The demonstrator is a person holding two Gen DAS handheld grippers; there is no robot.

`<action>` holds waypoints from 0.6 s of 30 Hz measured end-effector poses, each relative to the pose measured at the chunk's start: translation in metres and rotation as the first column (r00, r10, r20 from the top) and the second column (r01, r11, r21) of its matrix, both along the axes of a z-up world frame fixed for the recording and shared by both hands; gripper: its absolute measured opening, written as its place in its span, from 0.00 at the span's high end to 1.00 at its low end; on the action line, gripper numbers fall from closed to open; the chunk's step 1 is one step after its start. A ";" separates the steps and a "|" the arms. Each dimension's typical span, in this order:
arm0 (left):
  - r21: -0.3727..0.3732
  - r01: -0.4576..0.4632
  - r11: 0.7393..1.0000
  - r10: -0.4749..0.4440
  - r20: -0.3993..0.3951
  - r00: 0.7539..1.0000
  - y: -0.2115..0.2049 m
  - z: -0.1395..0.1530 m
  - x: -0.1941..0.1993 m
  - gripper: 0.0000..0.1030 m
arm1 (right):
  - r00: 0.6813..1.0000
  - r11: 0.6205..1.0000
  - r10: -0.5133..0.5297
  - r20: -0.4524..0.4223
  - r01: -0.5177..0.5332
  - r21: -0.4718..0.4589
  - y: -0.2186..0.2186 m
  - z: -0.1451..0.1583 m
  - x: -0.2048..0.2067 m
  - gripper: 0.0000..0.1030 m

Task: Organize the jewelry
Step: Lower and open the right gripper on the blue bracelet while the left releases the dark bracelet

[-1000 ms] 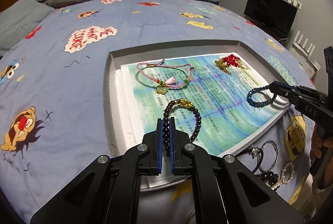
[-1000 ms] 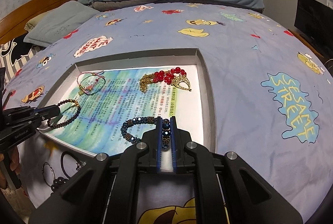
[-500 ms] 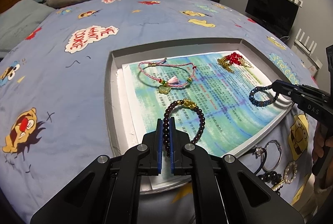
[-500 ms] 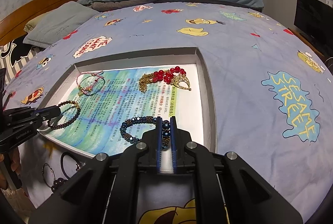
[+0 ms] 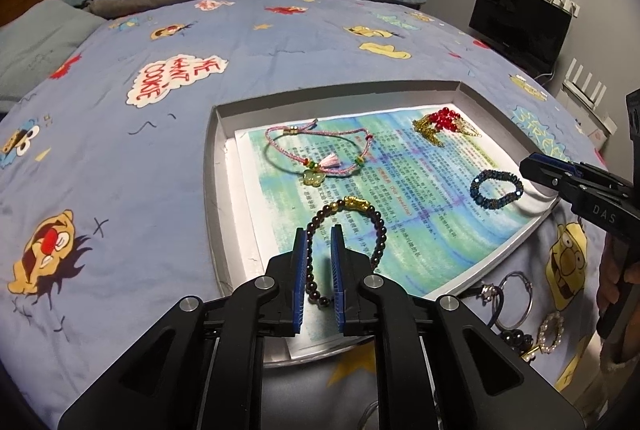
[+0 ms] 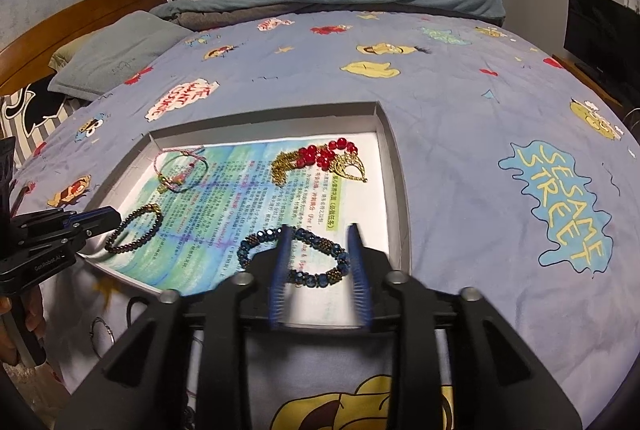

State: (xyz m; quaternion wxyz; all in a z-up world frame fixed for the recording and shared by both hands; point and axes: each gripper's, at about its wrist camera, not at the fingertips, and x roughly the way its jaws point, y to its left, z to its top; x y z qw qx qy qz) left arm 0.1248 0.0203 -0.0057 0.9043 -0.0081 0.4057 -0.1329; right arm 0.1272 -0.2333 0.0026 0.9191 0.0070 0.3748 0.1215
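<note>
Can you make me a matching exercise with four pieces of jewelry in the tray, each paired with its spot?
Things:
1. dark maroon bead bracelet
2. blue bead bracelet
3. pink cord bracelet
4. red bead and gold piece

Places:
A. far right part of the tray
B. between the open fingers of the right gripper
C. far left part of the tray
D. between the open fingers of the left gripper

Pairs: 1-D, 2-B, 3-C, 4-A
</note>
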 end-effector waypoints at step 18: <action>0.037 -0.027 0.999 0.022 0.130 0.991 0.001 0.030 -0.031 0.24 | 0.997 1.000 -0.020 0.077 0.018 0.023 -0.007 0.022 -0.026 0.05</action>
